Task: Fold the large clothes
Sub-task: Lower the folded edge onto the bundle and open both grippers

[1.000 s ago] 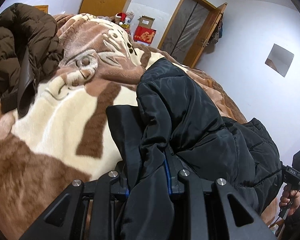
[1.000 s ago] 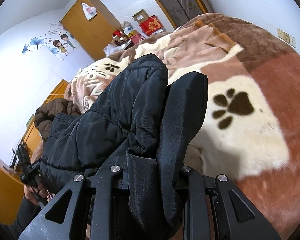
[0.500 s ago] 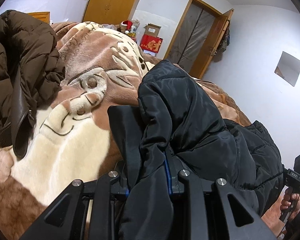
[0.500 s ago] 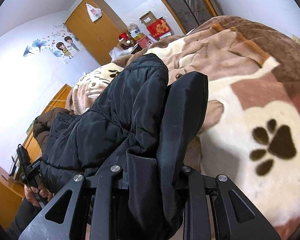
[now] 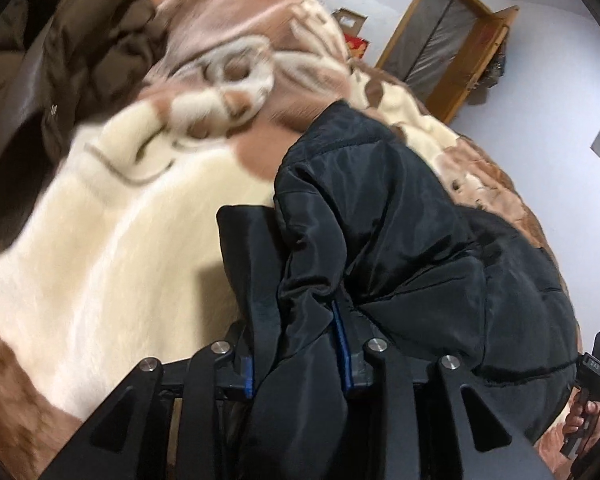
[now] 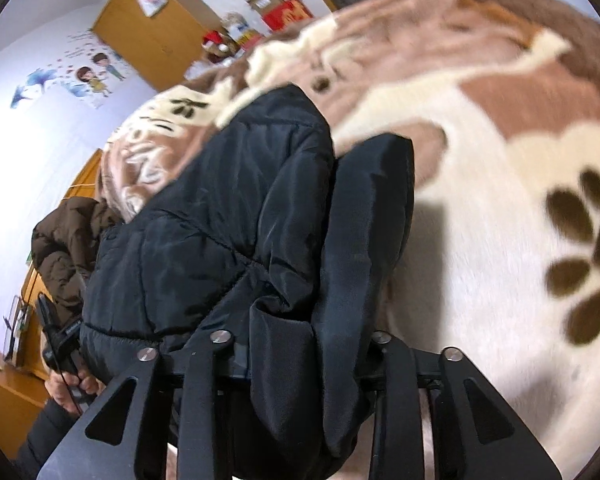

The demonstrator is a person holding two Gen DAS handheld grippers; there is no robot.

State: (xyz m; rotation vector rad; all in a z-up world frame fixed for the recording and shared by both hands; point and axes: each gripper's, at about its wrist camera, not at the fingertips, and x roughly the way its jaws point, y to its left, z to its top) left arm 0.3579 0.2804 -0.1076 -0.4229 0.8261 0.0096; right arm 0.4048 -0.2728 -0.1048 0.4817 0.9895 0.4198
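A black padded jacket (image 5: pixel 400 240) hangs between my two grippers over a bed covered with a brown and cream plush blanket (image 5: pixel 120 240). My left gripper (image 5: pixel 296 344) is shut on one edge of the jacket, with fabric bunched between its fingers. My right gripper (image 6: pixel 300 344) is shut on another edge of the same jacket (image 6: pixel 228 232). The jacket's bulk sags between them, close above the blanket (image 6: pixel 500 216). The right gripper's handle shows at the left view's far right (image 5: pixel 596 368); the left one shows at the right view's lower left (image 6: pixel 60 340).
A brown padded coat (image 5: pixel 48 60) lies heaped on the blanket at the left; it also shows in the right wrist view (image 6: pixel 64 248). A wooden door (image 5: pixel 460 36) and wardrobe (image 6: pixel 148 28) stand beyond the bed. Boxes (image 6: pixel 284 12) sit near the far wall.
Both grippers have moved forward and down over the bed with the jacket still held. The blanket is nearer and blurred with motion. The brown coat has come closer on the left.
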